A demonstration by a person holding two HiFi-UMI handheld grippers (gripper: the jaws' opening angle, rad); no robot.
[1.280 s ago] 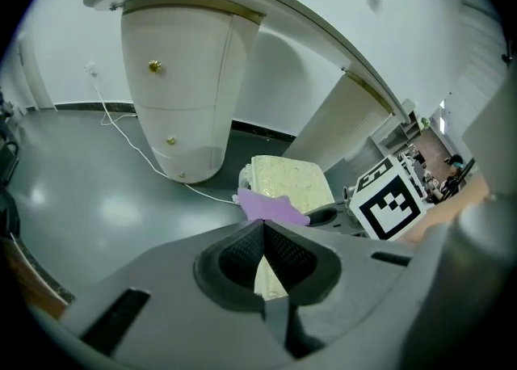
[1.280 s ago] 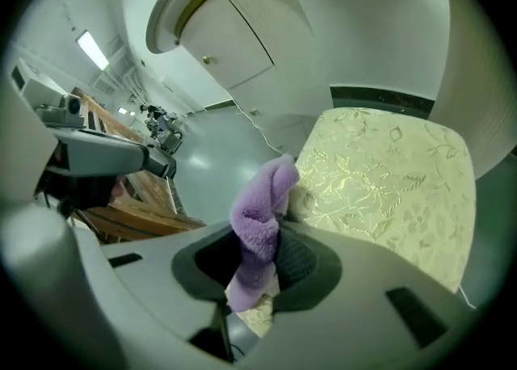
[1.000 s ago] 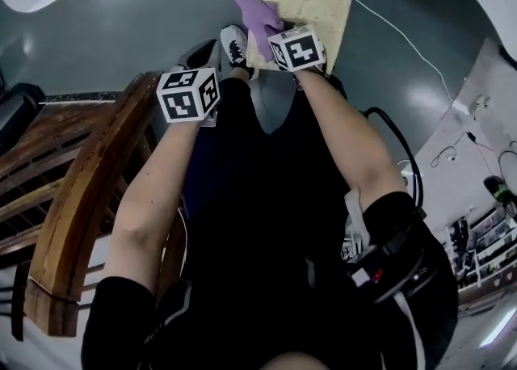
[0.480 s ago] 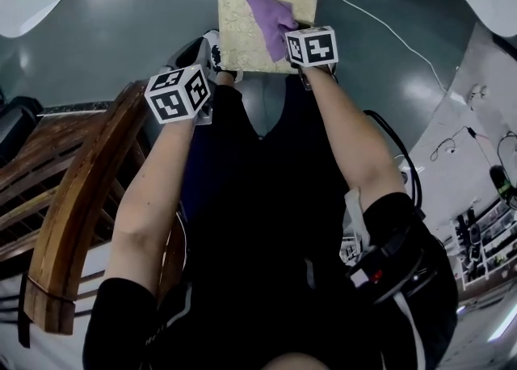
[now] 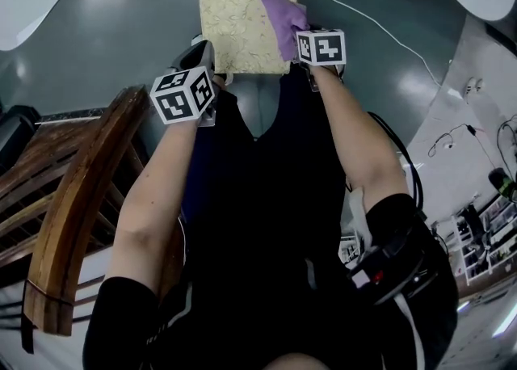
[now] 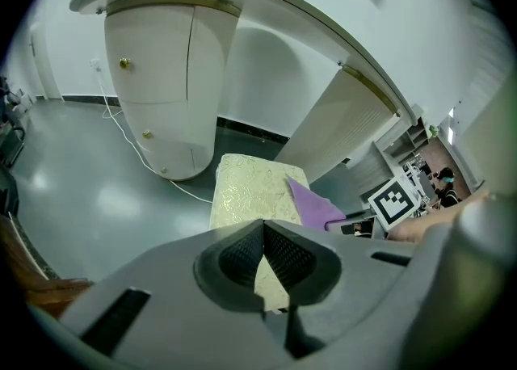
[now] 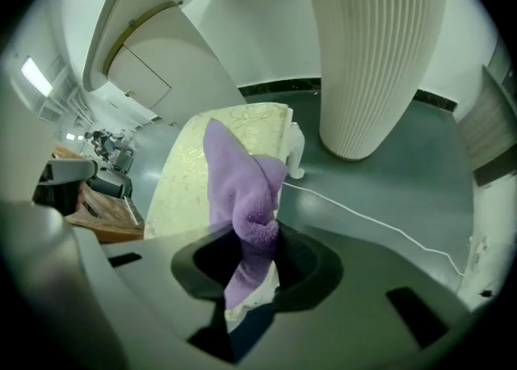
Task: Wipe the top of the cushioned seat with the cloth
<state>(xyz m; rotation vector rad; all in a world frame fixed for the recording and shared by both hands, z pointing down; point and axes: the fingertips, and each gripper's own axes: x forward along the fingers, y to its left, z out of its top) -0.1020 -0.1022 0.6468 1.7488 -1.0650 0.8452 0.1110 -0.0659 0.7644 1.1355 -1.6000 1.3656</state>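
The cushioned seat (image 5: 242, 13) is a pale gold patterned pad at the top of the head view; it also shows in the left gripper view (image 6: 246, 191) and the right gripper view (image 7: 194, 174). A purple cloth (image 5: 280, 17) lies stretched over the seat's right side, and my right gripper (image 7: 252, 267) is shut on its bunched end (image 7: 246, 199). The right gripper's marker cube (image 5: 321, 46) hangs at the seat's near right corner. My left gripper (image 6: 260, 259) is shut with nothing in it, held back from the seat's near left edge, its cube (image 5: 184, 94) over the person's leg.
A dark wooden chair back (image 5: 77, 199) curves along the left. A white cable (image 7: 363, 215) runs over the grey-green floor to the seat's right. A white ribbed column (image 7: 371, 45) and curved white cabinets (image 6: 161, 86) stand beyond the seat.
The right gripper has drawn the purple cloth from the seat's near left corner across to its right side. The left gripper has stayed about where it was.
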